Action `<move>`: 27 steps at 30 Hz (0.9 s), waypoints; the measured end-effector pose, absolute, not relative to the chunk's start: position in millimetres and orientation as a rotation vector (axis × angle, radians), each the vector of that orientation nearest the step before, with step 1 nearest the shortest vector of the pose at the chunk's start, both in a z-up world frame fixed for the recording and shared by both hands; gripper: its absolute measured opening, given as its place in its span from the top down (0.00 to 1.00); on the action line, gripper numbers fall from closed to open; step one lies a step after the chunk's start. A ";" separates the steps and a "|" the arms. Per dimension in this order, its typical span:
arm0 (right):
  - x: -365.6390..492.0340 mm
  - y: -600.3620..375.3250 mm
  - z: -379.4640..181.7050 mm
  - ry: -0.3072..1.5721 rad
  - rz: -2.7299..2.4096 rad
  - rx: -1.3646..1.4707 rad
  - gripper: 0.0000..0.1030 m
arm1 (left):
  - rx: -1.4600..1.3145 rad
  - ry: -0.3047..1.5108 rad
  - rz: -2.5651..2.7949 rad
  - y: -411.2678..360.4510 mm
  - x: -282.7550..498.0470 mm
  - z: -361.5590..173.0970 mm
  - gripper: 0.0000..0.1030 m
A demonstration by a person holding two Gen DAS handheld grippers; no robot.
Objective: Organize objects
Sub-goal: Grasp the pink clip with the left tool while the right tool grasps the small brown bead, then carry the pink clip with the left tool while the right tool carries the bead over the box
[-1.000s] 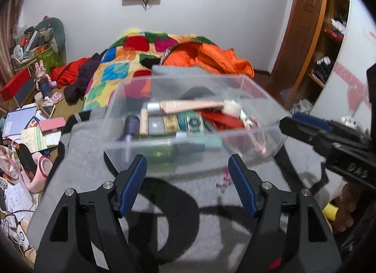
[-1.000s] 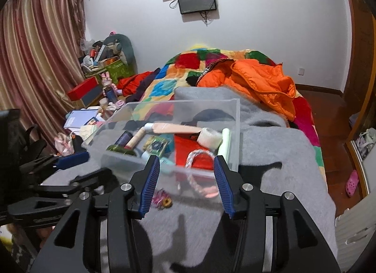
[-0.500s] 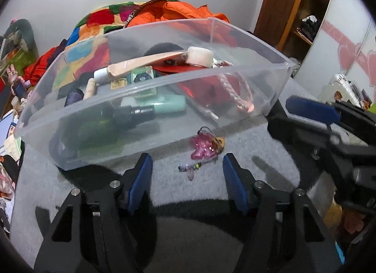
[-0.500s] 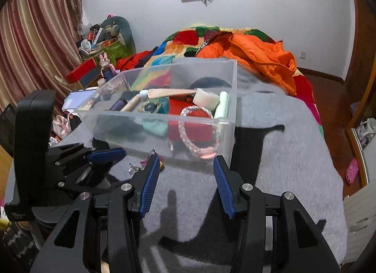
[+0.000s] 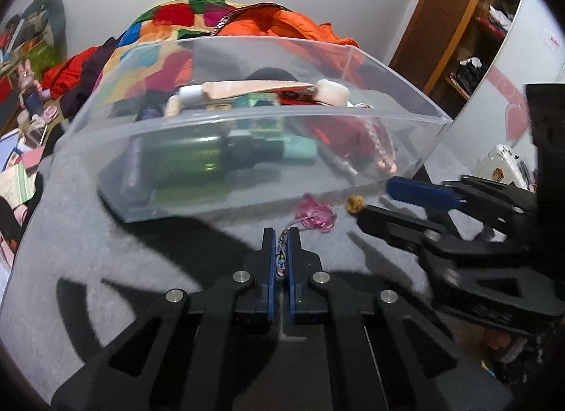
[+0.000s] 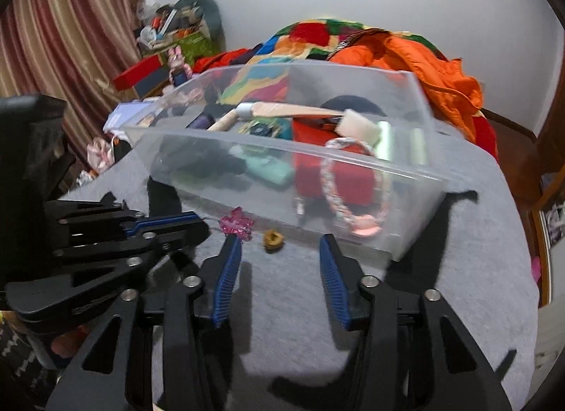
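Observation:
A clear plastic bin (image 5: 247, 121) (image 6: 406, 177) full of small items stands on the grey blanket. In front of it lies a pink charm (image 5: 315, 215) (image 6: 236, 224) on a beaded cord, with a small brown knot-like piece (image 5: 355, 203) (image 6: 272, 240) beside it. My left gripper (image 5: 280, 234) is shut on the charm's beaded cord; the charm rests just beyond the tips. It shows from the side in the right wrist view (image 6: 197, 222). My right gripper (image 6: 279, 252) is open and empty, with the brown piece between its fingers, just ahead.
Inside the bin are a dark green bottle (image 5: 183, 160), a wooden-handled brush (image 6: 293, 110), a red box (image 6: 335, 177) and a braided bracelet (image 6: 349, 181). An orange jacket (image 6: 434, 68) and patchwork quilt lie behind. Clutter sits on the floor at the left (image 6: 176, 40).
My left gripper has moved forward and shut on the charm's cord; it was open before. The right gripper has come lower and closer to the bin front.

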State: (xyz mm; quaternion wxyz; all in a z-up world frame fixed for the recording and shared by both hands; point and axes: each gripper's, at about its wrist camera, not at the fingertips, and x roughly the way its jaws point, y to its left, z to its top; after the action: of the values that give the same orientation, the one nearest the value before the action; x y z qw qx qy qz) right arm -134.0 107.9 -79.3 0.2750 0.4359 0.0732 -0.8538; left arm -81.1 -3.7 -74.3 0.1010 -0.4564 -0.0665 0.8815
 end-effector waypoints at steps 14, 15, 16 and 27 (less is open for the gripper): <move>-127.7 119.0 -78.6 0.148 -2.321 1.144 0.88 | -1.375 -0.113 2.562 13.9 -88.2 -69.7 0.53; -127.0 124.0 -76.1 0.130 -2.329 1.138 0.88 | -1.382 -0.121 2.548 17.0 -91.3 -71.1 0.53; -126.6 126.3 -74.2 0.122 -2.335 1.134 0.88 | -1.387 -0.120 2.545 20.3 -95.1 -72.0 0.53; -118.9 141.2 -43.9 0.057 -2.382 1.045 0.88 | -1.324 -0.074 2.563 33.3 -96.9 -71.6 0.83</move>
State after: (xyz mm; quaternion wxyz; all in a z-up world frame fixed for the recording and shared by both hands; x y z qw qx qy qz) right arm -118.9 141.2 -43.9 0.2666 0.3871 0.0211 -0.8824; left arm -96.9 33.3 -71.6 0.1275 -0.4549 -0.0254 0.8810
